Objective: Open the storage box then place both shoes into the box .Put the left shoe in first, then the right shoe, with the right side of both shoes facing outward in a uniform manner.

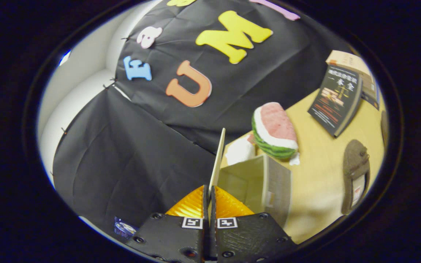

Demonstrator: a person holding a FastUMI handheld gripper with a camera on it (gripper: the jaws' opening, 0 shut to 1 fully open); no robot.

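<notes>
the gripper (pixel 209 190) pinches the storage box (pixel 265 182) lid (pixel 217 160) edge between both fingers, holding it raised; the open box sits just right, a brown shoe (pixel 356 175) farther right on the table (pixel 320 190).

We see the hand-held two-finger gripper (pixel 209 193) with its two fingers drawn nearly together, leaving just a thin slit. In that slit sits the edge of the thin pale flat lid (pixel 217 160) of the storage box, and both fingers press on it from either side. The view is rolled hard to one side, so we hold the gripper tilted, its fingers pointing forward along the raised lid.
</notes>
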